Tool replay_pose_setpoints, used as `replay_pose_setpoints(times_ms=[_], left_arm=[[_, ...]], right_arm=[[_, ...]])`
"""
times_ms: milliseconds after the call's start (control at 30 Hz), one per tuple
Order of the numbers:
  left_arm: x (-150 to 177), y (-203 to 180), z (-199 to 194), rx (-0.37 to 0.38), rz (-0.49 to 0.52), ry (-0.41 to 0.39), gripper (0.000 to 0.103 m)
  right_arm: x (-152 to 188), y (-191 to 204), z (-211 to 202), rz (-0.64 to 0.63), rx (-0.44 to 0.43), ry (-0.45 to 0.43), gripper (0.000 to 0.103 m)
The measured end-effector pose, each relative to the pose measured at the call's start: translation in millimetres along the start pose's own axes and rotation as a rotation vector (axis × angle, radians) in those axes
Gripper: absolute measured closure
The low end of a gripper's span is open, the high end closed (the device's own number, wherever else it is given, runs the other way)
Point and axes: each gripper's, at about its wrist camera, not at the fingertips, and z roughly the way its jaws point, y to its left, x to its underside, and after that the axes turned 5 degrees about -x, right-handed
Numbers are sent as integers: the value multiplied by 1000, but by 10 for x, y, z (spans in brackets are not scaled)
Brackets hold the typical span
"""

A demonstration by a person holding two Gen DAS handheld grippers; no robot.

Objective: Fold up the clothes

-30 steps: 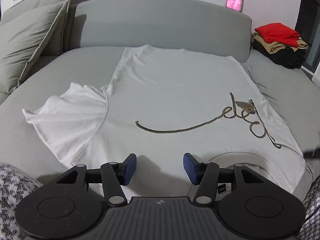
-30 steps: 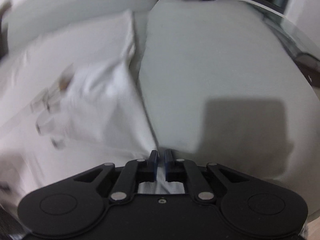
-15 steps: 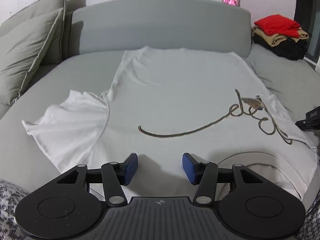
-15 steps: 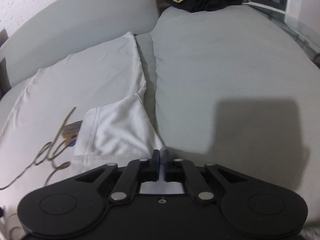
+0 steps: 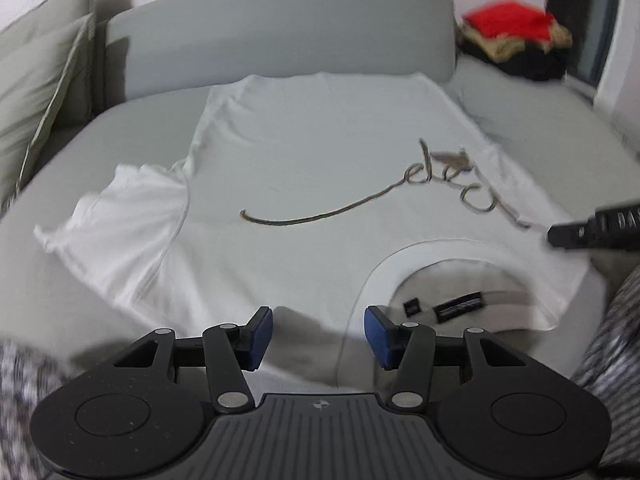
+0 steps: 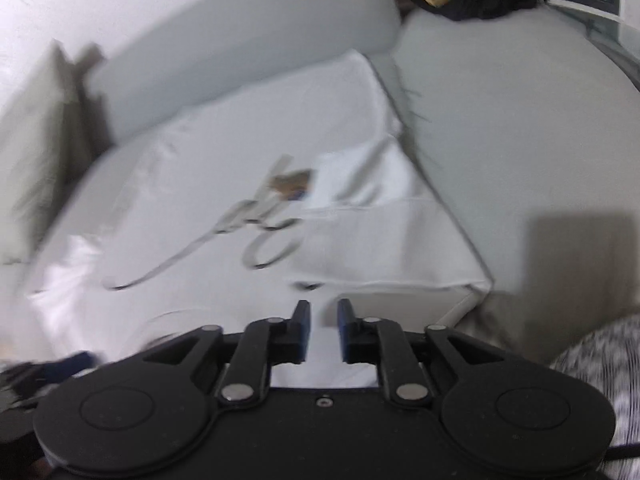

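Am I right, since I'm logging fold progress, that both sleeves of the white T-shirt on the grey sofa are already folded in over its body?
Not quite. Only one sleeve is folded in: the right wrist view shows the right-side sleeve lying over the white T-shirt. The left wrist view shows the other sleeve spread out on the grey sofa.

- The white T-shirt (image 5: 304,168) is soft matt cloth, smooth with light creases.
- The sofa (image 5: 280,40) wears a grey matt woven fabric.
- The left claw (image 5: 318,334) is matt black plastic with bright metal rivets and blue rubbery-looking pads (image 5: 262,334).
- The right claw (image 6: 323,328) looks the same matt black plastic.
- The script lettering (image 5: 452,184) on the shirt looks dull brown.
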Motion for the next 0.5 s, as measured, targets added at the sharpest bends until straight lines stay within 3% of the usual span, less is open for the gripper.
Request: replay_pose_setpoints(times_ms=[33, 133, 200, 300, 433, 500], left_arm=[[6, 9, -27, -7, -12, -18, 53], [5, -25, -6, -38, -2, -44, 53], [43, -106, 166, -47, 53, 61, 53], [84, -110, 61, -41, 83, 71, 54], [55, 232, -158, -48, -61, -13, 53], [-11, 520, -239, -88, -183, -77, 50]], right_arm=[[47, 65, -57, -22, -19, -30, 72], [164, 253, -115, -75, -101, -79, 71], [224, 357, -2, -110, -122, -34, 71], [335, 471, 118, -161, -84, 40, 71], [372, 455, -7, -156, -122, 49, 69], [353, 428, -89, -113, -200, 10, 59]])
